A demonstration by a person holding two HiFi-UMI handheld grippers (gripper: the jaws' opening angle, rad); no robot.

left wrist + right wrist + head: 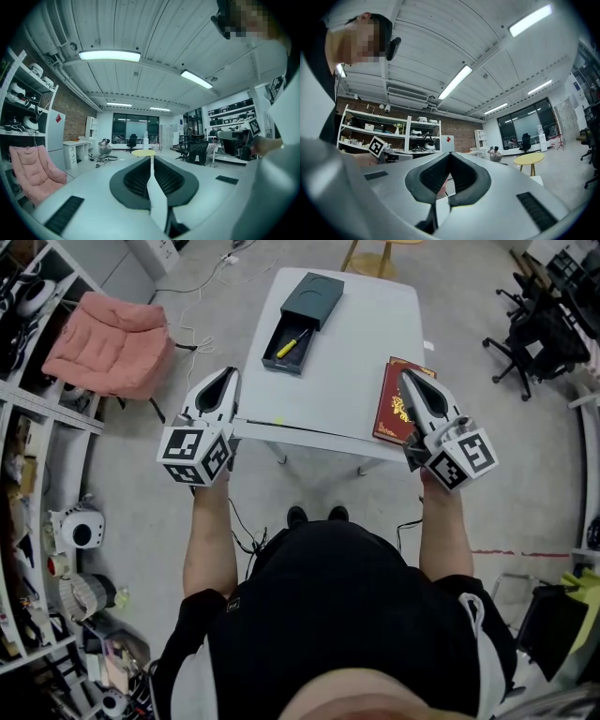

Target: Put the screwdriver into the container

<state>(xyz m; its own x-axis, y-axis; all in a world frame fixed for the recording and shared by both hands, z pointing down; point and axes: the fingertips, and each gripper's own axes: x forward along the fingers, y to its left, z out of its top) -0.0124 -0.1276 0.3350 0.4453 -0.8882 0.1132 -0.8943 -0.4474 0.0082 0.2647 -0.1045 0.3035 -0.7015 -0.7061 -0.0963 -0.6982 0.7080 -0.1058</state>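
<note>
A screwdriver (292, 342) with a yellow handle lies inside the pulled-out drawer of the dark container (314, 296) at the far left of the white table (347, 352). My left gripper (228, 375) hovers at the table's near left corner, jaws together, holding nothing. Over the near right edge is my right gripper (407, 377), also shut and empty, above a red book (398, 401). The left gripper view shows its closed jaws (151, 157) aimed at the room, not the table. So does the right gripper view (450, 154).
A pink cushioned chair (111, 341) stands left of the table, with shelving (28, 521) along the left wall. Black office chairs (539, 329) sit at the far right. A round yellow table (143, 153) stands beyond the white one. Cables run across the floor.
</note>
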